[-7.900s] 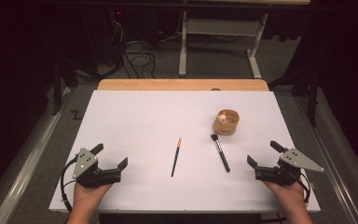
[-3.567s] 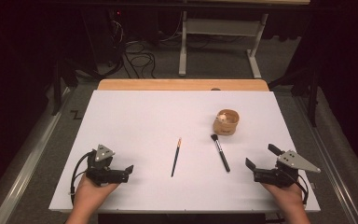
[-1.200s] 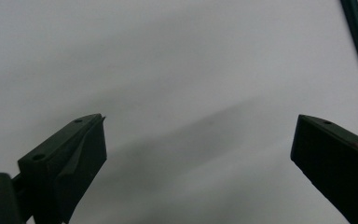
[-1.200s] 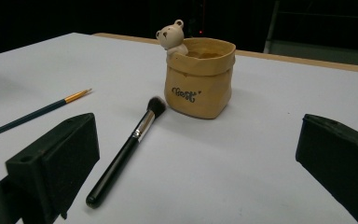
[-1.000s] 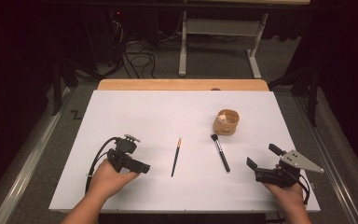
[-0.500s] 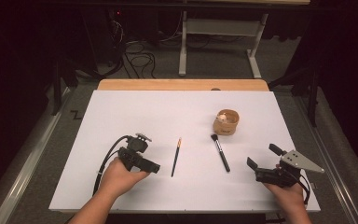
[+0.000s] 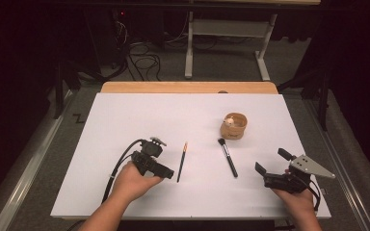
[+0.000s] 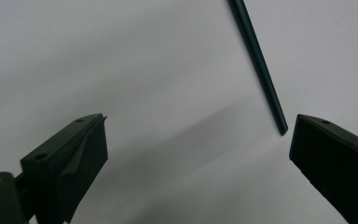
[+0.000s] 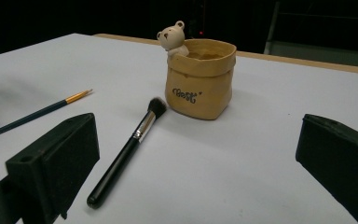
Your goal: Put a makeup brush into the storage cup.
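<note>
My left tool [image 7: 169, 173] sits low on the white bench [image 7: 125, 115], and its jaws are wide apart with nothing between them. In the left gripper view the dark back end of the paintbrush [image 8: 259, 70] lies just beside one jaw, not touching it that I can see. My right tool [image 7: 270, 169] rests near the front right corner of the bench, and its jaws are wide apart and empty too. A little farther out, the paintbrush lies flat in the middle of the bench with its gold band and tip pointing away from me. To its right lies the black makeup brush [image 7: 228, 157], well apart from it, with its soft head pointing at the cup. Behind that stands the tan bear cup [image 7: 234, 126], upright, with a little bear peeking over the rim. I think I am about to pick up the paintbrush. It is thin and round, so if a jaw bumps it, it could roll away. If I pinch only the very end, it could tip and slip out. I count two tools, one paintbrush, one makeup brush and one cup.
</note>
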Tool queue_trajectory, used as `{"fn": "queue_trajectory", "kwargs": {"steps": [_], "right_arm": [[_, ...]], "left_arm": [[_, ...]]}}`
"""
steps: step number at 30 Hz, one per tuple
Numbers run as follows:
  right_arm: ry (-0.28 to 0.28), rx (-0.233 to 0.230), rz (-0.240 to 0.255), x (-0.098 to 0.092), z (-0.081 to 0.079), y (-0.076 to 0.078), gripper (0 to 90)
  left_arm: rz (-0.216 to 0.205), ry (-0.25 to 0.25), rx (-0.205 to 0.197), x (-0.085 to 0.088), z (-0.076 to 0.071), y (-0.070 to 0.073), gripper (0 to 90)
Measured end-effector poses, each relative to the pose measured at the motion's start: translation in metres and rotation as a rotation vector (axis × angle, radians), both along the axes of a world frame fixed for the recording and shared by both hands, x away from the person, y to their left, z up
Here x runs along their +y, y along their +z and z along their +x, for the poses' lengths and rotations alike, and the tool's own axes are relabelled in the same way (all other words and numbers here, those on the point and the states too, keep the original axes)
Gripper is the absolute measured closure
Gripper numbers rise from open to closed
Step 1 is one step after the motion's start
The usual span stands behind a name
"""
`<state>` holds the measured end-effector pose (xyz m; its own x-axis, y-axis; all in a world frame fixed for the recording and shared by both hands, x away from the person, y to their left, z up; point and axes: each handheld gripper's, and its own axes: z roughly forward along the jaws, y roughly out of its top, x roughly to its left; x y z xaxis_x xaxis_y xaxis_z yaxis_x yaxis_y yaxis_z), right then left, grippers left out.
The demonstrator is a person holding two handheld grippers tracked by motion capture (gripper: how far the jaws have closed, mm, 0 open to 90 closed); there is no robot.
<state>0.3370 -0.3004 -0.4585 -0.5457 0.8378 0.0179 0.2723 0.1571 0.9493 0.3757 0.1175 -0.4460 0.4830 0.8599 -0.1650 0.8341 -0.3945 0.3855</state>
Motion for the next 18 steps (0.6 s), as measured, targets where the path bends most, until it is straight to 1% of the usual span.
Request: {"fn": "queue_trajectory", "kwargs": {"steps": [9, 15, 18], "right_arm": [[0.001, 0.000, 0.000, 0.000, 0.000, 0.000, 0.4], [0.000, 0.000, 0.000, 0.000, 0.000, 0.000, 0.3], [0.000, 0.001, -0.001, 0.000, 0.000, 0.000, 0.4]], "left_arm": [[-0.007, -0.026, 0.008, -0.015, 0.003, -0.002, 7.3], [-0.016, -0.022, 0.007, -0.023, 0.004, -0.005, 9.1], [-0.010, -0.025, 0.003, -0.026, 0.005, -0.006, 10.0]]}}
